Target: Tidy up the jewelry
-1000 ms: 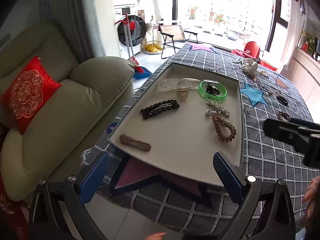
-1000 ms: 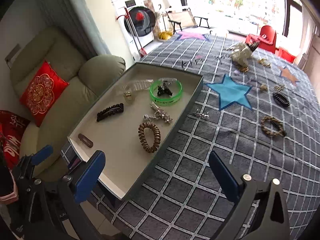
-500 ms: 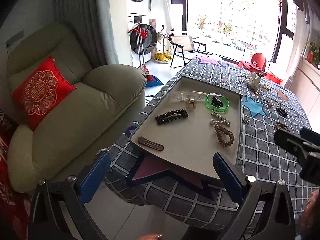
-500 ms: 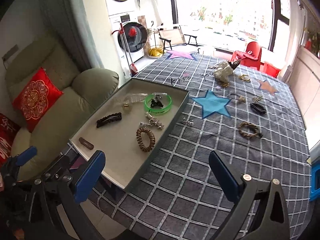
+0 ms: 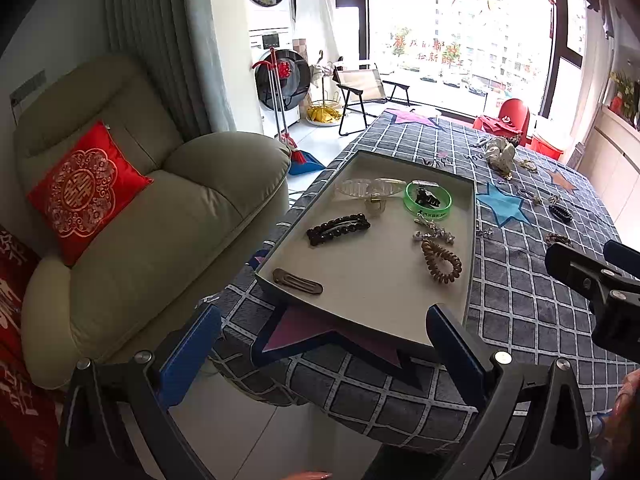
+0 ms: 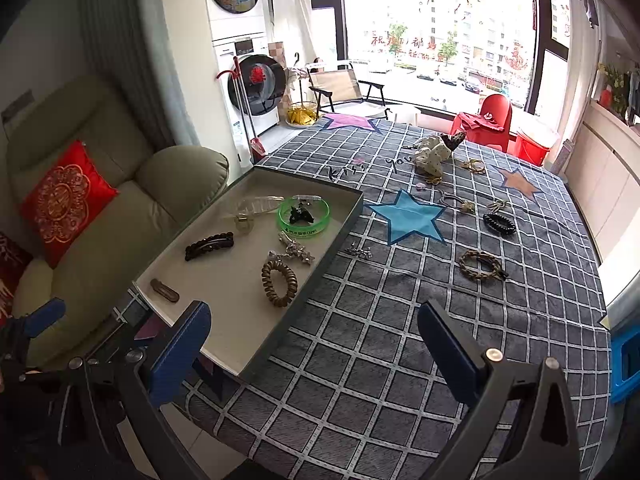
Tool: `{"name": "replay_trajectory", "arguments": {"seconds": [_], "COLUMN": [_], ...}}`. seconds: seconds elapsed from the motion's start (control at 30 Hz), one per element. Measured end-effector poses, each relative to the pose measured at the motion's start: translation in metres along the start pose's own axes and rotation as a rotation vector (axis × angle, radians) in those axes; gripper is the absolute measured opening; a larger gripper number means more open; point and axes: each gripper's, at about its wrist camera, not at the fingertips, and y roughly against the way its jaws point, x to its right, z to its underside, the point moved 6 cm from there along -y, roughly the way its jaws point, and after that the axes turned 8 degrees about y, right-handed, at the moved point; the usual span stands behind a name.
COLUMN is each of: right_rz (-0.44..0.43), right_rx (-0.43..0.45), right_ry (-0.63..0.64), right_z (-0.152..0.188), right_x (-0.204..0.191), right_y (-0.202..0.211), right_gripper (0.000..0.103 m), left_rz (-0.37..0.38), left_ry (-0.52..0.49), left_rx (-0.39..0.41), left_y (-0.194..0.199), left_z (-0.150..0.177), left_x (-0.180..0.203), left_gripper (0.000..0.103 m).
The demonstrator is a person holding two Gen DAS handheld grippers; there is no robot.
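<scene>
A shallow grey tray (image 5: 360,280) (image 6: 224,304) lies on the checked tablecloth. In it are a green bangle (image 6: 304,217), a black beaded clip (image 6: 209,245), a brown coil tie (image 6: 279,282), a silver star piece (image 6: 296,251), a clear claw clip (image 6: 252,204) and a brown clip (image 6: 164,290). Loose on the cloth are a braided tie (image 6: 480,265), a black coil tie (image 6: 499,224), a small silver piece (image 6: 359,252) and a fabric scrunchie (image 6: 436,153). My left gripper (image 5: 324,344) is open and empty off the table's near edge. My right gripper (image 6: 316,340) is open and empty above the near cloth.
A beige armchair (image 5: 140,216) with a red cushion (image 5: 84,188) stands left of the table. A washing machine (image 6: 256,80), a folding chair (image 6: 344,84) and a red chair (image 6: 492,116) stand by the far window. A blue stool (image 6: 624,360) is at the right.
Both grippers have pulled back and up from the table, so the tray and jewelry look smaller and farther. Both stay open and empty. Nothing on the table moved.
</scene>
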Motion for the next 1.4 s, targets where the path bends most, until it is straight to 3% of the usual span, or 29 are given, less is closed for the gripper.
{"name": "replay_trajectory", "arguments": {"seconds": [1.4], "right_rz": [0.005], "right_rx": [-0.001], "right_ry": [-0.011], "right_z": [0.0076], "right_x": [0.0029], "right_y": [0.0011], "right_gripper": [0.103], "left_rz": [-0.003], "left_ry": [-0.007], "left_rx": [-0.006], "left_y": [0.0031], "left_z": [0.005], "left_x": [0.0016], "left_gripper": [0.103]}}
